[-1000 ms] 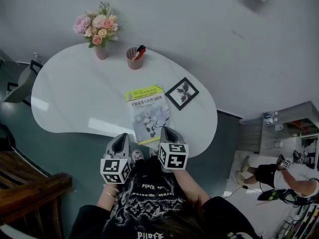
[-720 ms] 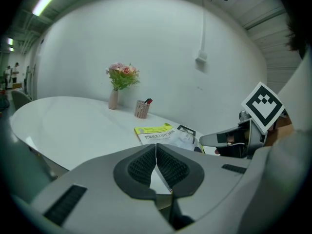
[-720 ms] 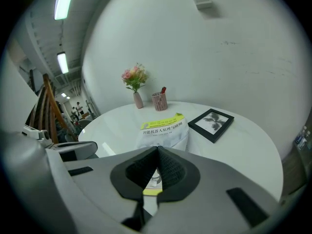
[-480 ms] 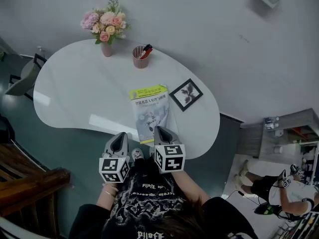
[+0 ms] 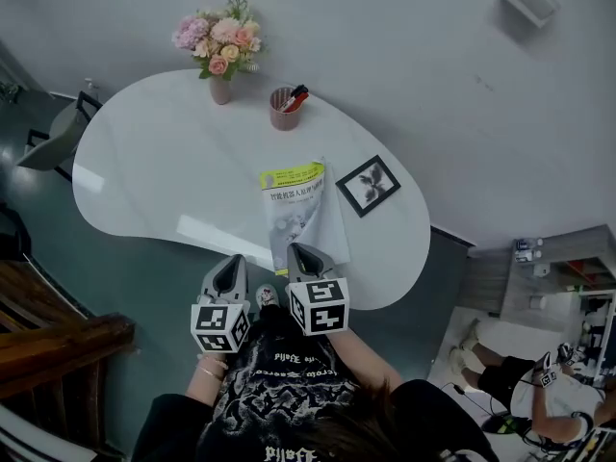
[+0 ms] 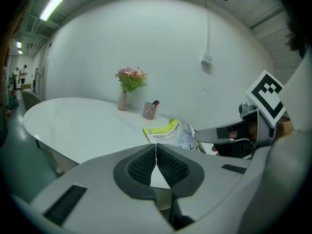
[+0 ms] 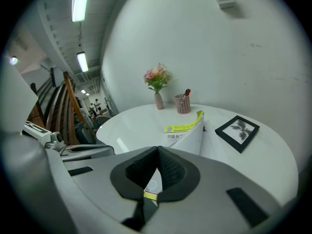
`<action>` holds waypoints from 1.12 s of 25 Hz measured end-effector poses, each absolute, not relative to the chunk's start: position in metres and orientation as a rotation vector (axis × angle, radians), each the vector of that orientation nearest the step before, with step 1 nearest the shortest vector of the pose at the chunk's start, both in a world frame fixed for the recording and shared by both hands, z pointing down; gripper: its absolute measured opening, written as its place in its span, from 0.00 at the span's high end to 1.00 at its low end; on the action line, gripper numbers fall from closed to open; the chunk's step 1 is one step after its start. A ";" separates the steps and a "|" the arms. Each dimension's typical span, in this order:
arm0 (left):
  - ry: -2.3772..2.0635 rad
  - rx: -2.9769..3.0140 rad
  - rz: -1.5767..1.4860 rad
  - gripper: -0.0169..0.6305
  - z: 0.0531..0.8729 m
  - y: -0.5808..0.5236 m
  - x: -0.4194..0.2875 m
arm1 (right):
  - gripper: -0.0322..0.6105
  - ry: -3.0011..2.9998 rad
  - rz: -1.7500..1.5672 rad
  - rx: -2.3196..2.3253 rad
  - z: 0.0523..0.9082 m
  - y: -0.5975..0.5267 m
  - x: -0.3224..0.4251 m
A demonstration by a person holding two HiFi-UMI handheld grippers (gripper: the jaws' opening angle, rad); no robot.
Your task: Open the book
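Book [image 5: 294, 210], Chinese title under yellow band, cover clamped in right gripper [image 7: 157, 151] jaws, left gripper [image 6: 156, 149] jaws together

1. L hand-held gripper [image 5: 231, 264]: jaws are pressed together w/ nothing between; it is pointed fwd.
2. R hand-held gripper [image 5: 296, 251]: jaws are clamped on the corner of the book cover [image 7: 194, 129].
3. Both are held side by side, w/ forearms [image 5: 206, 381] tucked close to the torso.
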State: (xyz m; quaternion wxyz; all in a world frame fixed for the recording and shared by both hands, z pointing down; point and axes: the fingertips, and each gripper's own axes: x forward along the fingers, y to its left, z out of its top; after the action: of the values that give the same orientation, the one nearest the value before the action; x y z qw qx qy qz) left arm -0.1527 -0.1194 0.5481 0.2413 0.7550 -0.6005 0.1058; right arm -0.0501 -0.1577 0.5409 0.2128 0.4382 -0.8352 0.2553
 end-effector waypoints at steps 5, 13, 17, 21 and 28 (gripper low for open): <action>-1.687 2.030 0.284 0.94 0.547 -0.114 -0.162 | 0.91 -2.347 0.688 1.142 0.540 -0.154 -0.064; -1.764 1.956 0.253 0.94 0.545 -0.106 -0.181 | 0.91 -2.392 0.649 1.023 0.537 -0.146 -0.090; -1.797 1.916 0.242 0.94 0.547 -0.100 -0.192 | 0.91 -2.405 0.632 0.971 0.538 -0.144 -0.102; -1.825 1.887 0.232 0.94 0.548 -0.094 -0.200 | 0.91 -2.423 0.611 0.916 0.537 -0.138 -0.116; -1.866 1.866 0.217 0.94 0.543 -0.084 -0.210 | 0.91 -2.441 0.594 0.842 0.539 -0.127 -0.134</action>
State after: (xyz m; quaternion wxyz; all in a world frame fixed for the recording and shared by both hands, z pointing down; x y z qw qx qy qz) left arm -0.2101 -0.0840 0.5429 0.2442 0.6835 -0.6833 0.0795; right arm -0.1339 -0.1270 0.5386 0.2433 0.3083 -0.8935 0.2175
